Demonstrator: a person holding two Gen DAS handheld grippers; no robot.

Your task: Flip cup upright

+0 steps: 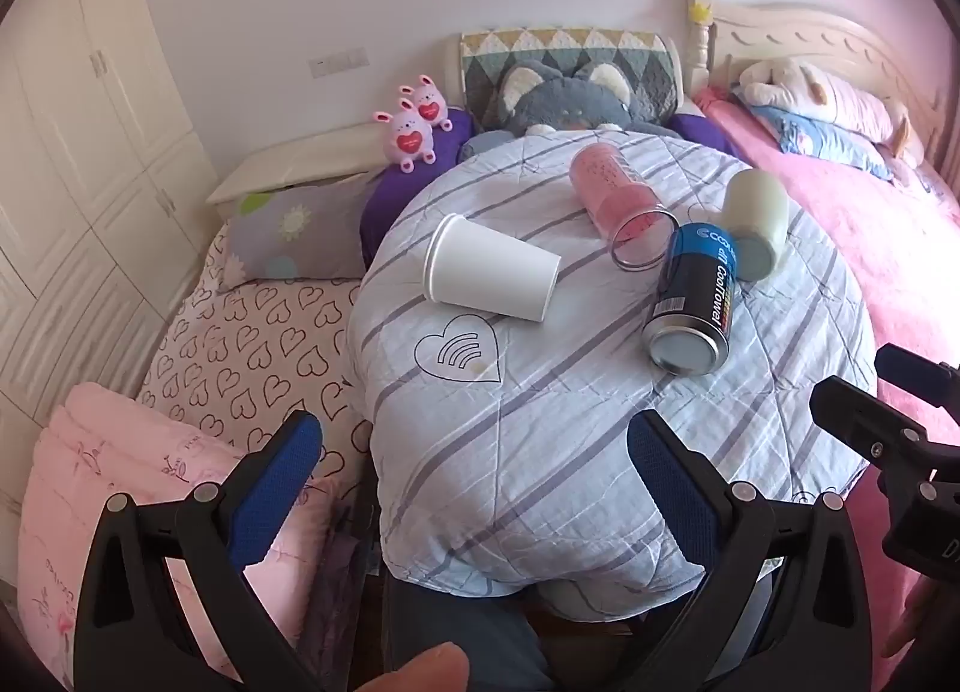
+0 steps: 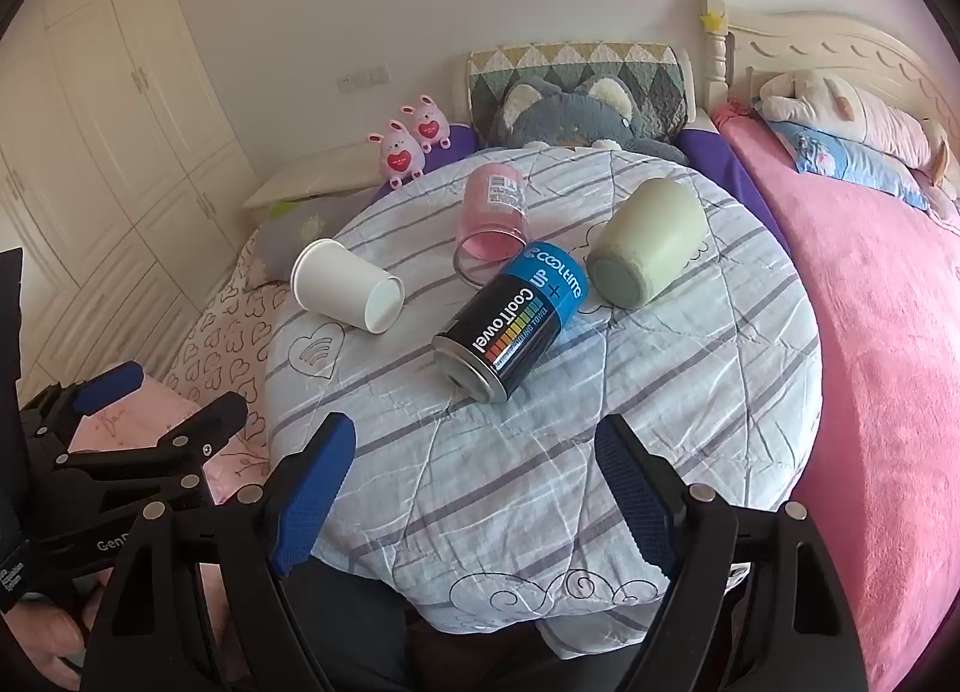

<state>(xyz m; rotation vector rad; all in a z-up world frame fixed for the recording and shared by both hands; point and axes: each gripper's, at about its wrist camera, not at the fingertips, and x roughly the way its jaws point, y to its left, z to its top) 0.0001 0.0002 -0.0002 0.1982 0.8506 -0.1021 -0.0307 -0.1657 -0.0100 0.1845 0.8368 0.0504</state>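
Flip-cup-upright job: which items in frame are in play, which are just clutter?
In play, all lying on their sides on the striped quilt:
white paper cup
pink clear cup
green cup
blue CoolTowel can, possibly
left gripper and right gripper, both open, empty

Clutter:
pink bunny toys
grey plush
pink blanket

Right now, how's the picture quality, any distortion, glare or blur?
Left wrist view: strong fisheye bending at the wardrobe, dark rounded corners, pink tint at right. Right wrist view: same bending, soft even daylight, sharp lettering on the can, no harsh glare.
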